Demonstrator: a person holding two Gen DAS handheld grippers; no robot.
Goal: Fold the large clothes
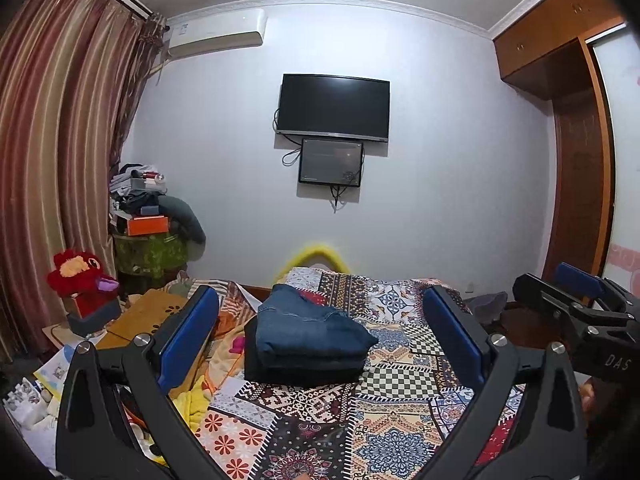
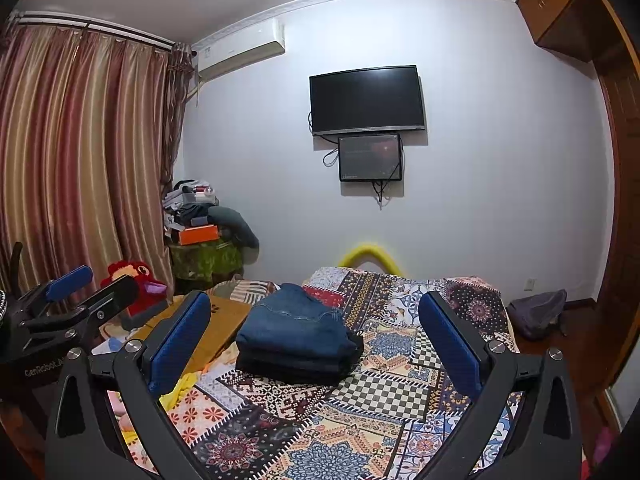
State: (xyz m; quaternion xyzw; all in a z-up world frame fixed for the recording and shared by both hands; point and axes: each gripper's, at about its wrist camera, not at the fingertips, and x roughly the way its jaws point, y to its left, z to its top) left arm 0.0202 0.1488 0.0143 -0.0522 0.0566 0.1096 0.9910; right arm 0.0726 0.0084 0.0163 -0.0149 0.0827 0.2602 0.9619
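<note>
A folded pair of blue jeans (image 1: 308,332) lies on top of a folded black garment (image 1: 280,372) in a neat stack on the patterned bedspread (image 1: 400,420). The stack also shows in the right wrist view (image 2: 296,332). My left gripper (image 1: 320,340) is open and empty, held back from the stack and above the bed. My right gripper (image 2: 312,340) is open and empty too, level with the left one. Each gripper shows at the edge of the other's view: the right one (image 1: 580,308) and the left one (image 2: 72,296).
A low wooden table (image 1: 140,316) and a red plush toy (image 1: 80,276) stand left of the bed among clutter. A loaded side table (image 1: 148,248) sits by the curtains. A grey bag (image 2: 536,312) lies on the floor at right, by the wardrobe (image 1: 576,160).
</note>
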